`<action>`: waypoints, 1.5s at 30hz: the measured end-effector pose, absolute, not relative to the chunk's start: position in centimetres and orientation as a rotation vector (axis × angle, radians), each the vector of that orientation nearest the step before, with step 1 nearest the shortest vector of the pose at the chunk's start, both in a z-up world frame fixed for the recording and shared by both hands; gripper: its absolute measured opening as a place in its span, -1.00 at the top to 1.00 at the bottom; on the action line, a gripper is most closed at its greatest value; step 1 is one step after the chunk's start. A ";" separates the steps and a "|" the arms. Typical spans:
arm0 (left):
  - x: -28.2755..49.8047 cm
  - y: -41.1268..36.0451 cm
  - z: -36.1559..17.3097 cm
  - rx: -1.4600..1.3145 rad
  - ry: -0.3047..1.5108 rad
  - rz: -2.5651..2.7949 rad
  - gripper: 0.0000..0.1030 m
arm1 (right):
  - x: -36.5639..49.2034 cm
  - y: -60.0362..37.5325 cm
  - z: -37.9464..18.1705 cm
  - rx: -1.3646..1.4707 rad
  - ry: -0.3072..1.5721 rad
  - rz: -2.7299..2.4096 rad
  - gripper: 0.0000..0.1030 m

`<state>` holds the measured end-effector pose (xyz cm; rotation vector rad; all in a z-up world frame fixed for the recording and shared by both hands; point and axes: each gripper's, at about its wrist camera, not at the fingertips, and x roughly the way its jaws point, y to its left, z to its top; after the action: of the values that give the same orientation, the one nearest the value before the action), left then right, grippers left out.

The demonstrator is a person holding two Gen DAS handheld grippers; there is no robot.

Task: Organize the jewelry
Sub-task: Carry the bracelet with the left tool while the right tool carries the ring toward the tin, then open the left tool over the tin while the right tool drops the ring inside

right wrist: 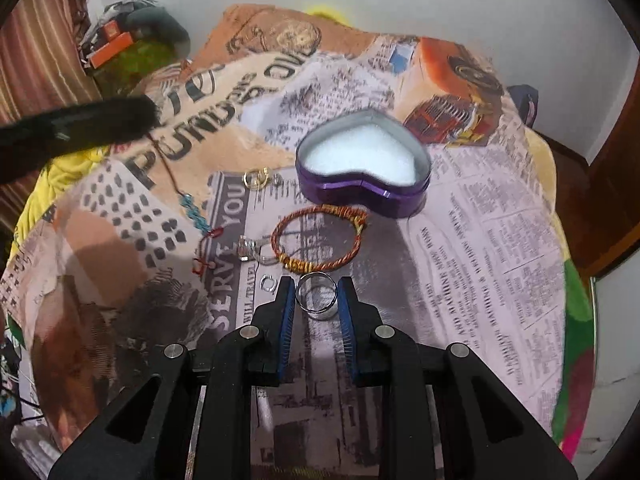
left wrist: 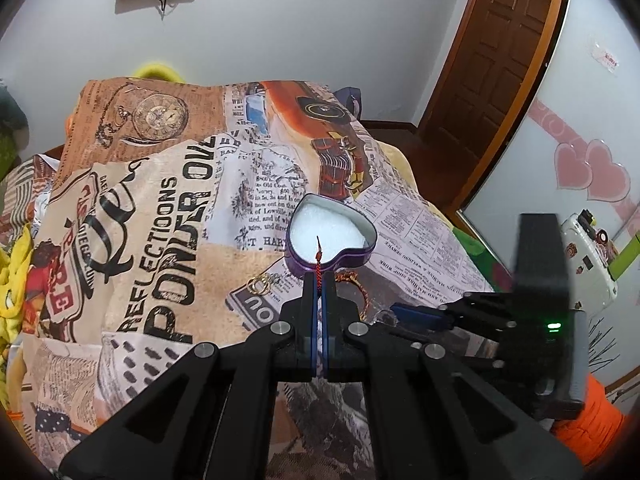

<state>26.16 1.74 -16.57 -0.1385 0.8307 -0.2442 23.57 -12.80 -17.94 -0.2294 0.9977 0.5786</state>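
Left gripper (left wrist: 319,280) clenched on red cord bracelet (left wrist: 318,266), heart box (left wrist: 332,240) just ahead. Right gripper (right wrist: 317,292) spread around silver ring (right wrist: 316,291). Risks: cord snagging box rim; ring skidding sideways from uneven closing.

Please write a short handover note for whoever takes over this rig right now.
Left gripper: shut on a thin red cord, hanging with blue beads.
Right gripper: open, its fingers either side of a silver ring on the printed cloth.
Heart-shaped purple box: open, only white padding inside.
Done: nothing boxed yet.
Left: red cord, silver ring, orange bracelet, gold rings, clear-stone ring, a small silver piece.
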 end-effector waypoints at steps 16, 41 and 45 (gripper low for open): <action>31.3 0.5 -13.6 -0.119 0.755 -0.289 1.00 | 27.8 -15.4 -13.2 -0.100 0.843 0.509 0.62; 37.2 -1.1 -19.1 -0.097 0.873 -0.279 1.00 | 32.5 -14.0 -16.6 -0.101 0.905 0.544 0.62; 37.7 -1.2 -20.5 -0.082 0.912 -0.278 1.00 | 32.9 -13.9 -17.2 -0.106 0.928 0.544 0.62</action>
<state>37.69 -1.22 -20.49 -0.0816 0.9119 -0.2781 32.89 -13.92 -17.24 -0.1065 0.9279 0.5437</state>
